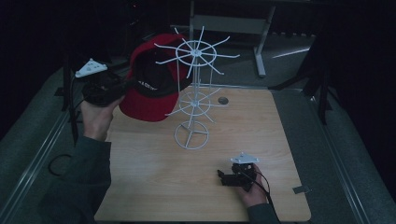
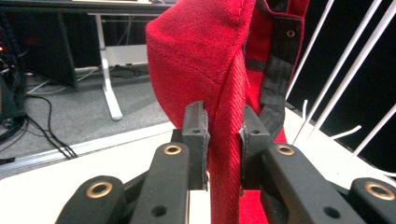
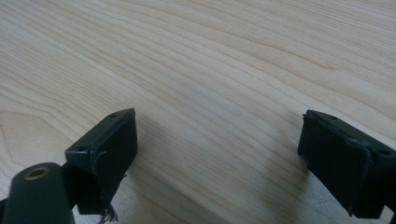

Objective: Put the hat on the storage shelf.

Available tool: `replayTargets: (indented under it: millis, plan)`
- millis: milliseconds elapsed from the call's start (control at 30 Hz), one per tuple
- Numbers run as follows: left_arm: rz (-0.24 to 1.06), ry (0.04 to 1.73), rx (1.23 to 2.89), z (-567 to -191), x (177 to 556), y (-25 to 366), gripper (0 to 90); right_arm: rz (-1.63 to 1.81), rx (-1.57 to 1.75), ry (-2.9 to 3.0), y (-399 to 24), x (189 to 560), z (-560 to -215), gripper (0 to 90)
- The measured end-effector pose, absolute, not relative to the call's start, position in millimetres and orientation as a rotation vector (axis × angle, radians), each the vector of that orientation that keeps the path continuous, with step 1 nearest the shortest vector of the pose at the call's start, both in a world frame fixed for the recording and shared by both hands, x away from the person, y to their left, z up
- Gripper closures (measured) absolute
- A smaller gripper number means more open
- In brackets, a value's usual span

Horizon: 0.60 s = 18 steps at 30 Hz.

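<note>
Pale wood-grain table (image 1: 154,177) nearest the person. Right tongs (image 1: 232,177) rest low over it at the near right, jaws spread wide with nothing between them; the right gripper view has bare wood under both pads.

Left tongs (image 1: 122,87) are raised at the far left. In the left gripper view the jaws sit close either side of a fold of the red cap (image 2: 205,74). The right pad seems to touch the cloth, while a thin gap shows at the left pad. Reading: grip slackened, barely holding, if at all.

Cap (image 1: 152,84) hangs beside and partly behind the white wire rack (image 1: 194,93), up against the spokes of the top wheel. Cannot tell whether a spoke already carries its weight.

Step in hand, judged: hanging the cap on an upper spoke.
- Confirm the cap is seated on a spoke before spreading the jaws further; otherwise it falls to the table.
- Draw the left tongs straight back along their own axis, away from the rack, so the pads do not snag the cloth.
- Rack looks light; a sideways tug could tip it.

Room: open table between rack base and right tongs. Left tongs are near the table's left edge, where a grey border begins. Spokes lie close on their right.
</note>
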State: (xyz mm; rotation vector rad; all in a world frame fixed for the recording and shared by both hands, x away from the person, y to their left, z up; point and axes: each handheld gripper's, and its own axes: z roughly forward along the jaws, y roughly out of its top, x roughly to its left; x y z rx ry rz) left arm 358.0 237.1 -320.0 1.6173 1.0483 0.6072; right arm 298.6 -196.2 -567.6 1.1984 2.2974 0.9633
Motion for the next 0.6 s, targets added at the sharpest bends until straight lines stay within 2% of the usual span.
replayTargets:
  millis: [133,200,333,600]
  plan:
    - [0.599,1.031,1.624,-320.4,357.7,235.6,74.2,0.963,1.199,2.297,-196.1,298.6,-567.6,11.7]
    - [0.601,1.023,1.613,-319.3,356.4,235.4,68.0,0.964,1.2,2.297,-196.1,298.6,-567.6,11.7]
    - [0.602,1.004,1.612,-317.2,353.6,236.0,64.3,0.963,1.198,2.297,-196.1,298.6,-567.6,11.7]
    - [0.634,0.999,1.612,-316.1,350.3,233.7,48.5,0.963,1.197,2.299,-196.2,298.6,-567.5,11.7]
